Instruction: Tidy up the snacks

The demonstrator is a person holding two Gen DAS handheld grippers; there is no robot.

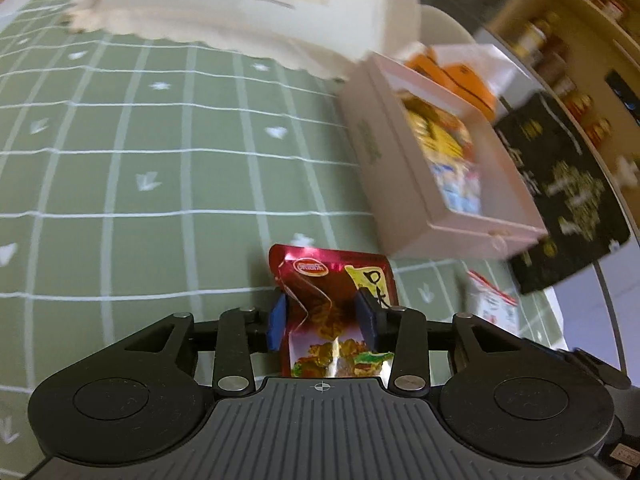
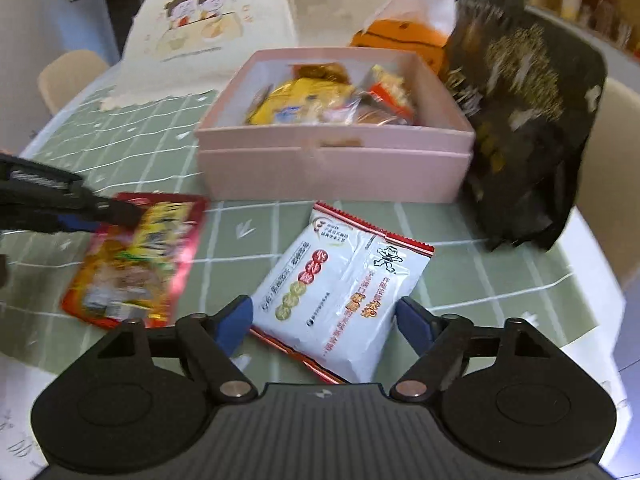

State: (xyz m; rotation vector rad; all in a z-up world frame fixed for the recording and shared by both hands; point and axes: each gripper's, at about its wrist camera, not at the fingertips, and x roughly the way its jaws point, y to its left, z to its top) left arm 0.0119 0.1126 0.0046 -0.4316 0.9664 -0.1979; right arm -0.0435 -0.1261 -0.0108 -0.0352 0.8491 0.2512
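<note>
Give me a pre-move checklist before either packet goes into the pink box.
1. Red snack packet between the left gripper fingers: ok, though crumpled; firm pad contact: cannot tell.
2. White snack packet between the right gripper fingers: ok, but the pads are not pressing it, so not gripped yet.
3. Pink box open on top: ok.
4. Room inside the box: cannot tell; packets already lie inside it.
5. Black bag clear of the box: not ok, it stands against the box's right side.
</note>
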